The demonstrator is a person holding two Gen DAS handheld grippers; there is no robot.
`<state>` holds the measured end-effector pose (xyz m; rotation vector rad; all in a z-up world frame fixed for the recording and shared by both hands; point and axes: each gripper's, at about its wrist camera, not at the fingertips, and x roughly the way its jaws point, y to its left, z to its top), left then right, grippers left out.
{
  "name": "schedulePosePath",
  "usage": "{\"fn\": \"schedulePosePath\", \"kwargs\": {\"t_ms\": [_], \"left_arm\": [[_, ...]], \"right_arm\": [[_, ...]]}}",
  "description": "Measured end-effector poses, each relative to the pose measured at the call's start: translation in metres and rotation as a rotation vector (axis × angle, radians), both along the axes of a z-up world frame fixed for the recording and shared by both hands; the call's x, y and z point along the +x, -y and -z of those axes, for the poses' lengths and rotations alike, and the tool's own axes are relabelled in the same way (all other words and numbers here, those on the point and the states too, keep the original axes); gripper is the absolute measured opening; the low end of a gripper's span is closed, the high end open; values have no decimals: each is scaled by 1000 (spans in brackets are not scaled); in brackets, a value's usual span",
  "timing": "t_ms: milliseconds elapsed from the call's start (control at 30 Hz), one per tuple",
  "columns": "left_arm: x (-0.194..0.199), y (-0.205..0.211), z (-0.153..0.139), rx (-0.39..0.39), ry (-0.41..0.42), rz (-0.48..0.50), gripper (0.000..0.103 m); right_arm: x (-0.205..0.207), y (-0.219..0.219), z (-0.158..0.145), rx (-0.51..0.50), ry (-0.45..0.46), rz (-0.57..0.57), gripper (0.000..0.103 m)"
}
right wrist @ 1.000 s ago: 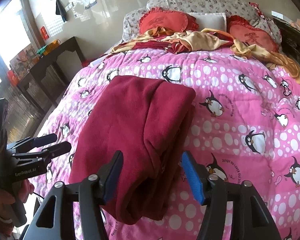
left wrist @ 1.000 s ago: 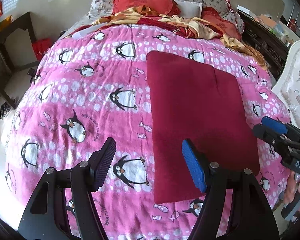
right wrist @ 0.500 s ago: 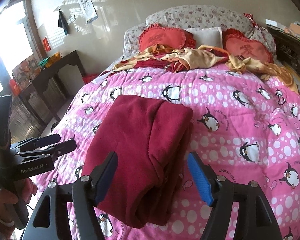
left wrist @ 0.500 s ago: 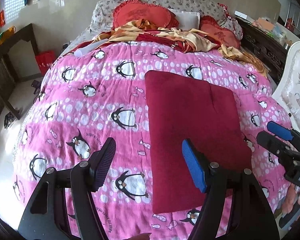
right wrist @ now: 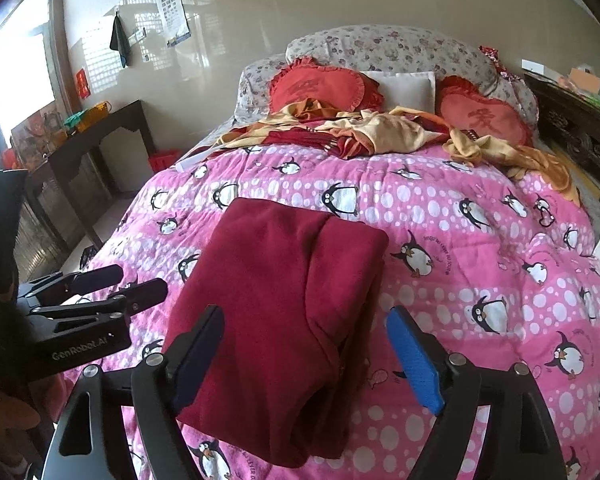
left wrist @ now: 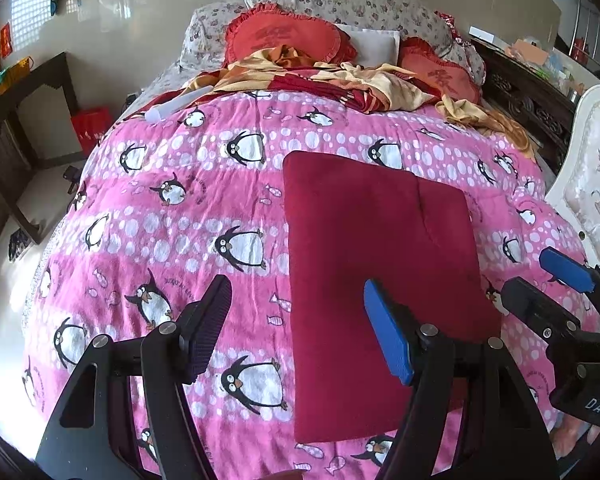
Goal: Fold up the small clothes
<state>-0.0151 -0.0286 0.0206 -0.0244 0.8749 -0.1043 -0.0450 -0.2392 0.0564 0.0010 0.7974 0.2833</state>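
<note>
Pulled back and lifted away from the folded dark-red fleece garment [left wrist: 380, 264] since a second earlier, both pairs of tongs, leaving more of the bed in sight. Lay flat as a neat rectangle on the pink penguin-print fleece blanket [left wrist: 172, 216], toward the foot of the bed, the long axis running from the foot toward the pillows. Seen from the right wrist, the garment [right wrist: 284, 304] showed a doubled layer along its right side and a rounded fold at the near end, draped slightly over the bed's edge.

Hovered above the garment's near left corner, the left tongs [left wrist: 298, 328], fingers spread wide, empty, pointing up the bed. Held over the garment's near end, the right tongs [right wrist: 308, 356], likewise spread wide and gripping nothing, the cloth visible between the black pad and the blue pad. Each pair visible at the edge of the other's view, levelled roughly parallel, well apart.

Beyond the blanket, a crumpled yellow-and-red sheet [right wrist: 364, 132], two red heart-shaped cushions [right wrist: 320, 88] and a white pillow [right wrist: 404, 88] by the wall.
</note>
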Motion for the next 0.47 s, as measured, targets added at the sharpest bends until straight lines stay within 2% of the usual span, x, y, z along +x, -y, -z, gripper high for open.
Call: {"fn": "schedulePosePath", "kwargs": {"t_ms": [467], "left_arm": [[4, -10, 8, -6, 36, -13, 69]], "right_arm": [[7, 14, 4, 12, -14, 40, 81]]}}
